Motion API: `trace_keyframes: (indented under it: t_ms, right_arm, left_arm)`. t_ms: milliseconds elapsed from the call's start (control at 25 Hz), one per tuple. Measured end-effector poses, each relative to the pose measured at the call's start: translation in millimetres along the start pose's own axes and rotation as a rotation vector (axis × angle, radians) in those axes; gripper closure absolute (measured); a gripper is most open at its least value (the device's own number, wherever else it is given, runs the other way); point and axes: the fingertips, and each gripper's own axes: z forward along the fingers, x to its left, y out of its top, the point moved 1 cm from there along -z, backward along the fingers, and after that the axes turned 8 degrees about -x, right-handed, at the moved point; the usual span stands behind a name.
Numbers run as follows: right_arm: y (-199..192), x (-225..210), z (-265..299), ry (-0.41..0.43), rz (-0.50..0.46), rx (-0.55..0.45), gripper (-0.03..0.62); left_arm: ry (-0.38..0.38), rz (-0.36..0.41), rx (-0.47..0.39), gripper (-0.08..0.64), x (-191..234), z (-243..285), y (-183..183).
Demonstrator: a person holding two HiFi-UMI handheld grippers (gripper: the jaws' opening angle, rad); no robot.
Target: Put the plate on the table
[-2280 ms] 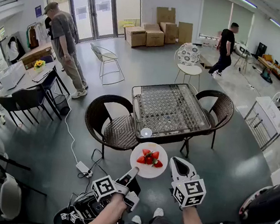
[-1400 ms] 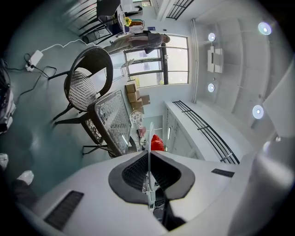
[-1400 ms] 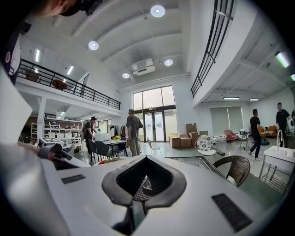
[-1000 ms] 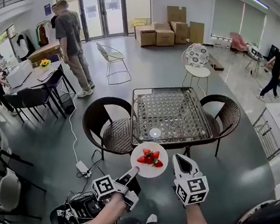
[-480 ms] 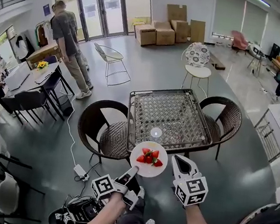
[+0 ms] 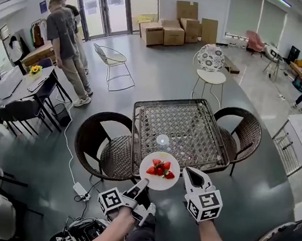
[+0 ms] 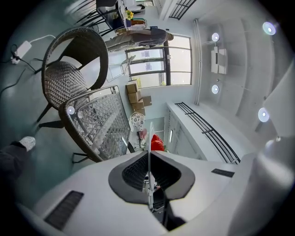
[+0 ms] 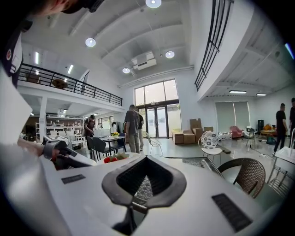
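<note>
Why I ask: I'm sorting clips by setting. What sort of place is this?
Likely a large open-plan office lobby or lounge, not a home: tall glass double doors, stacked cardboard boxes beside them, wicker chairs at a glass-topped table, and a mezzanine railing overhead.

A glossy grey floor (image 6: pixel 162 75) runs to tall glass doors (image 6: pixel 102 7) in this white-walled hall, with cardboard boxes (image 6: pixel 175 30) stacked beside them. Two dark wicker chairs (image 6: pixel 104 141) flank a glass-topped worktop (image 6: pixel 194 125) — a white patterned chair (image 6: pixel 210 62) stands beyond. Left, a dark desk (image 6: pixel 27 83) bears yellow flowers (image 6: pixel 35 69). Round ceiling lights (image 8: pixel 91 42) shine above a railed balcony (image 8: pixel 69 85).
</note>
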Motion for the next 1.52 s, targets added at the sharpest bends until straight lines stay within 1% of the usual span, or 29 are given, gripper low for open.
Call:
trace_keyframes:
  t_ms: [160, 560, 720, 920, 1160, 1320, 1520]
  right_arm:
    - [-2.2, -10.1, 30.6, -0.012, 0.003, 0.021, 0.588]
    - [-10.0, -32.8, 106.3, -0.049, -0.005, 0.081, 0.588]
    - [-14.0, -40.9, 128.9, -0.071, -0.011, 0.095, 0.588]
    - [-17.1, -49.0, 146.8, -0.084, -0.009, 0.107, 0.588]
    - [-20.7, -58.8, 162.9, -0.080, -0.003, 0.108, 0.588]
    - [-28.9, -65.1, 172.3, -0.059, 0.007, 0.125, 0.588]
    - [-41.3, -73.6, 193.6, -0.003, 0.023, 0.146, 0.588]
  left_arm:
    - [-0.003, -0.001, 0.022, 0.541, 1.8, 28.4, 21.2]
    - [0.031, -0.012, 0.068, 0.541, 27.7, 90.4, 75.9]
    - [0.017, -0.007, 0.091, 0.541, 33.2, 108.3, 91.3]
    - [0.033, -0.015, 0.104, 0.541, 38.0, 122.3, 102.7]
    - [0.058, -0.023, 0.111, 0.541, 52.3, 132.2, 106.4]
    - [0.070, -0.024, 0.106, 0.541, 60.0, 137.6, 105.9]
    - [0.078, -0.036, 0.070, 0.541, 74.1, 150.5, 109.4]
